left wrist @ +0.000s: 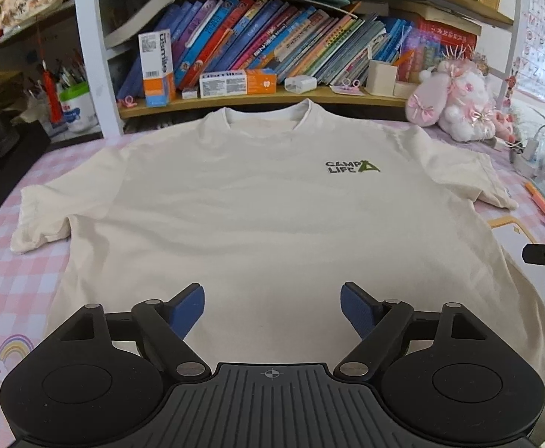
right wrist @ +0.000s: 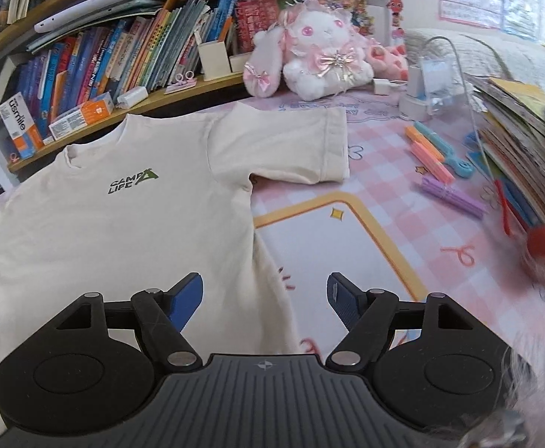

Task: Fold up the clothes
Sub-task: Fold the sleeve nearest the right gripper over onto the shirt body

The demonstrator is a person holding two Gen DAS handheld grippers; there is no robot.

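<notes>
Cream T-shirt (left wrist: pixel 257 224) spread flat, front up, for folding; you hold nothing yet.

The T-shirt lies smooth on the pink checked desk mat (right wrist: pixel 384 201), collar toward the bookshelf (left wrist: pixel 272 93) and both short sleeves out, so its edges are easy to reach. Its soft cotton-like knit carries a small green logo. Your left gripper (left wrist: pixel 272 308) hovers above its lower body and your right gripper (right wrist: pixel 265 300) over its side edge, both spread wide and empty. A fluffy plush rabbit (right wrist: pixel 321 48) sits beyond its sleeve.
</notes>
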